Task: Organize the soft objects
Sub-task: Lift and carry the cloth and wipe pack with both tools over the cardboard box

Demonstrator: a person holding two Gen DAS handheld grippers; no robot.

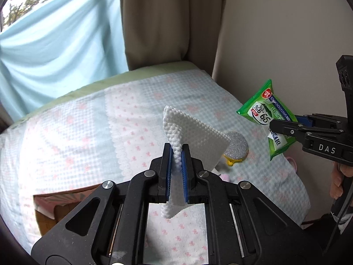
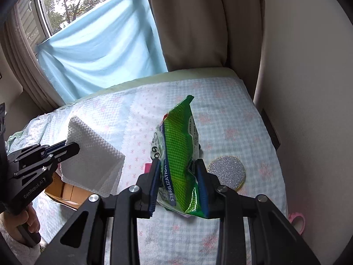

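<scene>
It was a home bedroom: a bed under a pale blue-and-pink checked quilt [image 1: 92, 119] stood beside beige curtains [image 2: 194, 22] and a window [image 2: 64, 2].

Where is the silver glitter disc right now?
The silver disc lies flat on the bed cover, on the right side just beyond the right gripper and the green wipes pack it holds.
</scene>
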